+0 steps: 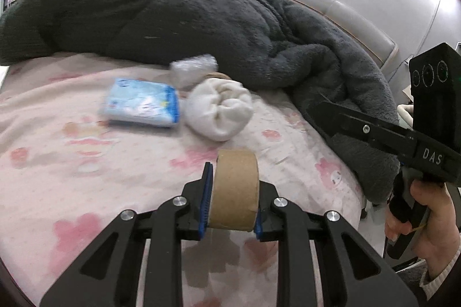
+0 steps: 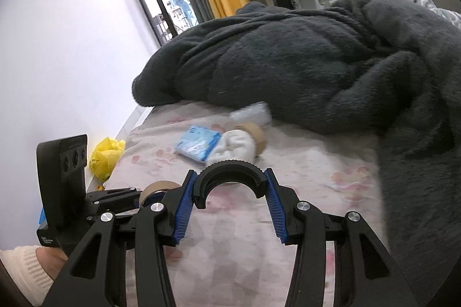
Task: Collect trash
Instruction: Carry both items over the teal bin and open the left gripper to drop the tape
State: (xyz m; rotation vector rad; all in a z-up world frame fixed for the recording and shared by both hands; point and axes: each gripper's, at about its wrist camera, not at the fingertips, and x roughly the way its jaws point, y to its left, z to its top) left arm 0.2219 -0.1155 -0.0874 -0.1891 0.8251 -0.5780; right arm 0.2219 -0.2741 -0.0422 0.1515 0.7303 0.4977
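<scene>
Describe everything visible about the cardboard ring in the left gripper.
The cardboard ring is a plain brown tape core with no tape visible on it. The left gripper is shut on it, blue pads pressing its two flat sides, so it stands on edge with its curved face toward the camera. It is lifted off the pink sheet. In the right wrist view only its top shows, behind the gripper.

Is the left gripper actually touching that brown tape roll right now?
Touching. In the left wrist view the left gripper has both blue pads pressed against the flat sides of the brown tape roll, with no gap, holding it clear of the pink bedsheet.
</scene>
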